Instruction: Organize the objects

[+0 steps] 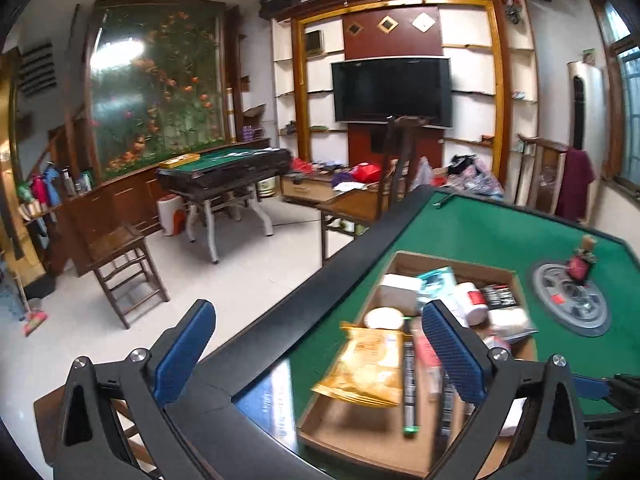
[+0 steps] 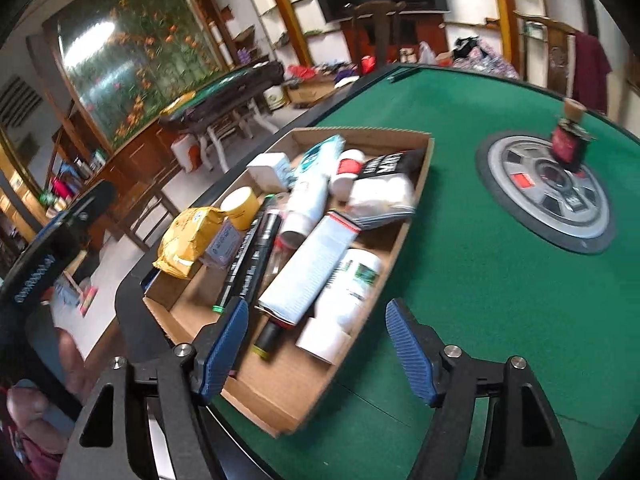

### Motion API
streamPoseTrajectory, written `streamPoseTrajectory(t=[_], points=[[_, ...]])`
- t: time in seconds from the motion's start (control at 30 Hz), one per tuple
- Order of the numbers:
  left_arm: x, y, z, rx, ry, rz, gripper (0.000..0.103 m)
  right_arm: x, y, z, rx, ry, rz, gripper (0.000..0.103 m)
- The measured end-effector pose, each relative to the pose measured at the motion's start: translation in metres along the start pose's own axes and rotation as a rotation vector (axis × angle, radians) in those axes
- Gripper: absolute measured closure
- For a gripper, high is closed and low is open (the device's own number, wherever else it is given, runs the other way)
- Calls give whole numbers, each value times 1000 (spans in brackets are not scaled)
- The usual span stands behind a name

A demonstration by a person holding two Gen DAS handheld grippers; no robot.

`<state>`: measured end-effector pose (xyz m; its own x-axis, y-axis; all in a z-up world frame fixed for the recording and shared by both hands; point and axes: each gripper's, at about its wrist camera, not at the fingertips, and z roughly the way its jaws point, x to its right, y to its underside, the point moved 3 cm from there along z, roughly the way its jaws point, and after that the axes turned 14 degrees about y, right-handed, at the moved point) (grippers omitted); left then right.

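Blurring hides most labels in the box [image 2: 280,396] on the green desk [image 2: 480,280]; only scraps of print show on the black pouch [image 2: 384,168]. At the box's left end lies a yellow bag [image 2: 184,240], a white tube [image 2: 308,192] mid-box. Left gripper [image 1: 316,360] fingers stand wide apart, empty, above the box. Right gripper [image 2: 316,344] fingers also stand apart, empty, over the box's near end.

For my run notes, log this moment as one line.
left gripper: jaws open, empty | right gripper: jaws open, empty | cardboard tray: full, on green table | small bottle: outside tray
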<state>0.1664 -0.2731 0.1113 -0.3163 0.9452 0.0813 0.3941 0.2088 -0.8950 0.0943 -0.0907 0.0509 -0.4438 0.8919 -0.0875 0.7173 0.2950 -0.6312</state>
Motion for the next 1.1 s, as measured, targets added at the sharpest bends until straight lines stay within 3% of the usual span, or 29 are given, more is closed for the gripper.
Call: streamPoseTrajectory(t=[0.13,0.27,0.43,1.1], points=[[10,1,-3,-47,78,-40,0,9,5,-16,34,21,6,23],[17,3,-7,-58,6,-42,0,5,6,-30,104,65,-44,18],[23,6,-16,-64,33,-40,0,-8,12,-43,170,85,-95,13],[7,19,-6,-138,-13,-65,0,-18,12,-36,154,120,-130,11]])
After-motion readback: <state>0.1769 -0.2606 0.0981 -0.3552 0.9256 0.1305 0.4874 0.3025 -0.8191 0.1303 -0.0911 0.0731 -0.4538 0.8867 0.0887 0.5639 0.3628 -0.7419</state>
